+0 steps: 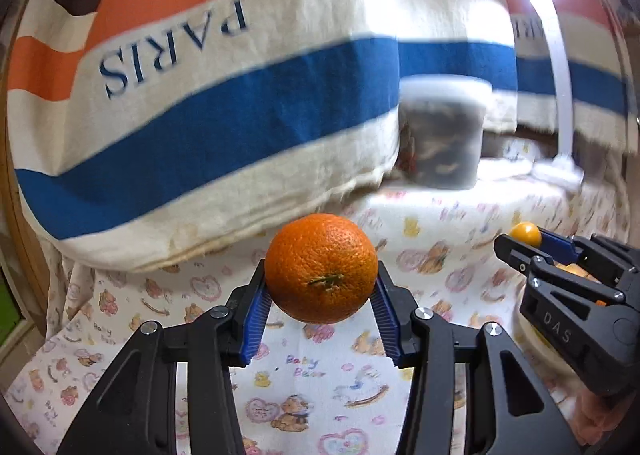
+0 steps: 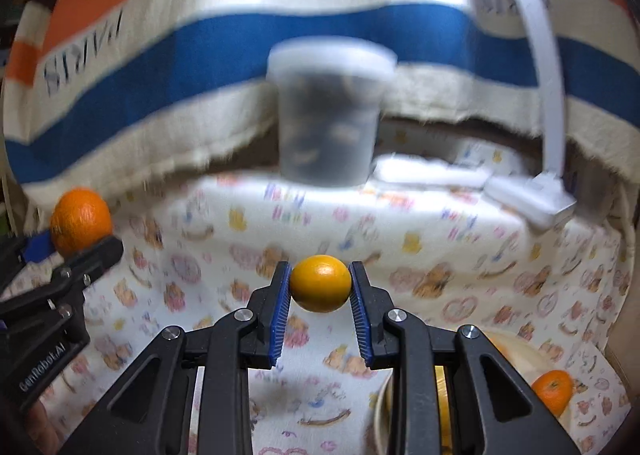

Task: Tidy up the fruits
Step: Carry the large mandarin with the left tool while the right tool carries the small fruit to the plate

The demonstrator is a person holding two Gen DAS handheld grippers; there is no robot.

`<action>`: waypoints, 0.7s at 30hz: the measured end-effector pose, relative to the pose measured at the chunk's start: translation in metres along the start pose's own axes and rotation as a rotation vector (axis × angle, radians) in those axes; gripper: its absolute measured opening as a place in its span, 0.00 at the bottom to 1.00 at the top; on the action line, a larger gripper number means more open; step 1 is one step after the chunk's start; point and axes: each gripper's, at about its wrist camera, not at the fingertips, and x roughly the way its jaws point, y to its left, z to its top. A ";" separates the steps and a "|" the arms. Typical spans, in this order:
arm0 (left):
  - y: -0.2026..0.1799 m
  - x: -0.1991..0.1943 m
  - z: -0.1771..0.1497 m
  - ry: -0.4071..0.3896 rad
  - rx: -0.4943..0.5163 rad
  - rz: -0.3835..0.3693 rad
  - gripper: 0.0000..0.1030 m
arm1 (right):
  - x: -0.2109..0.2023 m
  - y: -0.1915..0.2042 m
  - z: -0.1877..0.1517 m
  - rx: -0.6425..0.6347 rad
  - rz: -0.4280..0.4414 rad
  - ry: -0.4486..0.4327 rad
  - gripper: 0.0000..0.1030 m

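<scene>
Striped cloth [image 1: 208, 103]: hangs at back left; orange, cream and blue bands, "PARIS" printed upside down.
Left gripper [image 1: 321, 297]: clenched on the orange [image 1: 321, 267], blue pads pressing both sides; fruit lifted clear of the tablecloth [image 1: 312, 371], stem end facing the camera.
Orange from the right wrist view: seen at far left [image 2: 81, 221], held in the left gripper's black fingers [image 2: 92, 255].
Lidded tub [image 2: 330, 115]: middle back, translucent with white lid, dark contents, blurred.
Right gripper [image 2: 320, 287]: grasping the small yellow-orange fruit [image 2: 320, 283] between its pads, held above the cloth.
Same fruit from the left wrist view: far right [image 1: 526, 234], at the right gripper's tip.
Bowl [image 2: 516, 351]: lower right, under the right gripper, pale rim; another orange [image 2: 554, 391] beside it or in it, cannot tell.
White lamp arm [image 2: 548, 95]: right back, its base on the table.
</scene>
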 end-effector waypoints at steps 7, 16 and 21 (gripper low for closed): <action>-0.001 -0.056 0.041 -0.094 -0.038 -0.014 0.45 | -0.059 -0.047 0.050 0.097 0.033 -0.110 0.29; -0.065 -0.110 0.071 -0.111 0.025 -0.094 0.45 | -0.149 -0.113 0.067 0.013 0.004 -0.214 0.29; -0.110 -0.119 0.068 -0.099 0.038 -0.199 0.45 | -0.182 -0.148 0.049 0.032 -0.061 -0.229 0.29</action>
